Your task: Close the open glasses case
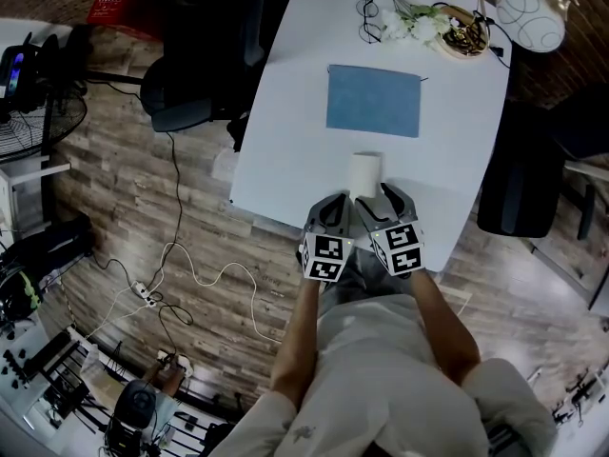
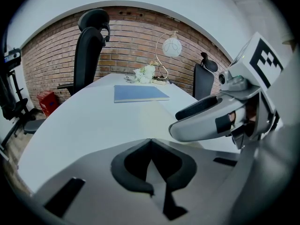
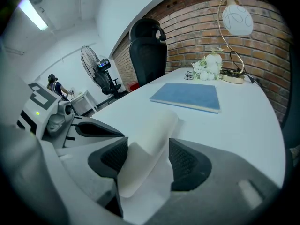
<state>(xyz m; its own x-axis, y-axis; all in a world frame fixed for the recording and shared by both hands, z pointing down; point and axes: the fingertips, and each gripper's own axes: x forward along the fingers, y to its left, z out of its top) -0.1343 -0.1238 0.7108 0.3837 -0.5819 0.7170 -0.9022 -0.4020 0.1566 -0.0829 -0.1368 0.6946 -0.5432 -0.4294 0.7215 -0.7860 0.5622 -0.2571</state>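
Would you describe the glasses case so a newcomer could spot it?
On the white table, find the near edge, this side of the blue book. The case is the white curved thing between the right gripper's jaws; the book lies flat.

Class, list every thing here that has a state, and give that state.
left gripper: shut, empty.
right gripper: shut on white glasses case.
white glasses case: apparently open, lid raised.
blue notebook: closed, flat on white table.
black-rimmed spectacles: out of the case, on the table.
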